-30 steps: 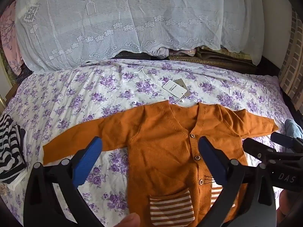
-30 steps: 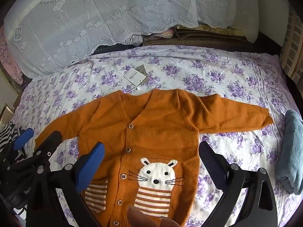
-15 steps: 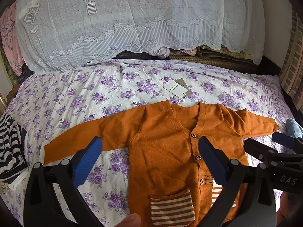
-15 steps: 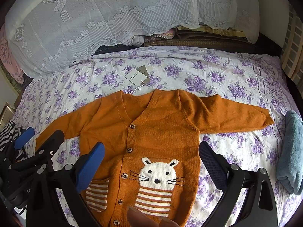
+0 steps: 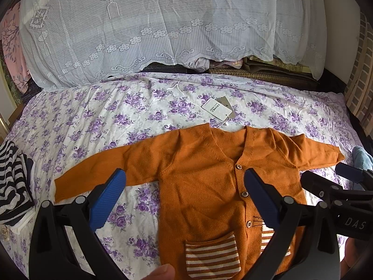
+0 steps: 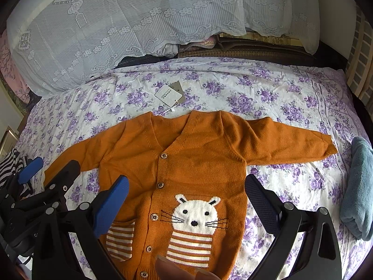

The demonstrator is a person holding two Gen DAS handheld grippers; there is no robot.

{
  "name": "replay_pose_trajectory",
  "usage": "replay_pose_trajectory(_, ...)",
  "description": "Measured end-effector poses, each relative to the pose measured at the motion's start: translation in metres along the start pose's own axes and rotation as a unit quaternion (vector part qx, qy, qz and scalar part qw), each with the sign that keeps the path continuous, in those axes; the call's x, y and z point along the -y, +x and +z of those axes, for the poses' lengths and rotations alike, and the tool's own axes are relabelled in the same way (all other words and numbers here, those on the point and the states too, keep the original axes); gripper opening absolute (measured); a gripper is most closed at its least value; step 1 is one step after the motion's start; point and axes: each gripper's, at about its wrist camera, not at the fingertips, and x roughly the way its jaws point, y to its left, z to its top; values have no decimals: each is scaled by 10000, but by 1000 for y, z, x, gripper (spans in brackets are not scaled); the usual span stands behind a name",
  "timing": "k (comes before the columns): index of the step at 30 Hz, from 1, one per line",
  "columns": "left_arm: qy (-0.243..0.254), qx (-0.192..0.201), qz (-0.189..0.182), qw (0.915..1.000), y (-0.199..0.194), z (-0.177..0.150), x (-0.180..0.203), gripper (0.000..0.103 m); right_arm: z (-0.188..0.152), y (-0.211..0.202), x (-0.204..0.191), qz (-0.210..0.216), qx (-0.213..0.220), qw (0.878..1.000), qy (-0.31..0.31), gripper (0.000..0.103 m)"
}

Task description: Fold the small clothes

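We see the orange cardigan (image 6: 186, 163) spread flat and face up on the bed (image 6: 279, 98), sleeves stretched out to both sides, its paper tag (image 6: 168, 95) lying just past the collar toward the head of the bed. Our left tool (image 5: 184, 198) hovers above the cardigan's left half, fingers wide apart and holding nothing. Our right tool (image 6: 186, 200) hangs over the rabbit front, fingers apart as well, gripping nothing. A striped garment (image 5: 11, 182) sits at the bed's left edge, a blue towel (image 6: 359, 191) at its right edge.
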Motion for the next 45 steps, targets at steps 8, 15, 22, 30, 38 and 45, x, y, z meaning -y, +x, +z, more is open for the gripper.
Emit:
replay_pose_trajectory(8, 4, -11, -1, 10000, 0, 0, -2, 99, 0, 0, 0, 10, 1, 10000, 3, 100)
replay_pose_trajectory(15, 6, -6, 5, 10000, 0, -1, -1, 99, 0, 1, 1, 12, 2, 10000, 4, 100)
replay_pose_trajectory(22, 9, -7, 8, 10000, 0, 0, -1, 99, 0, 1, 1, 14, 4, 10000, 5, 100)
replay_pose_trajectory(30, 13, -14, 11, 10000, 1, 0, 0, 99, 0, 0, 0, 16, 3, 10000, 7, 100)
replay_pose_trajectory(38, 12, -16, 16, 10000, 0, -1, -2, 99, -1, 1, 1, 18, 3, 10000, 9, 100)
replay_pose_trajectory(45, 13, -24, 20, 10000, 0, 0, -2, 99, 0, 0, -1, 13, -5, 10000, 11, 100)
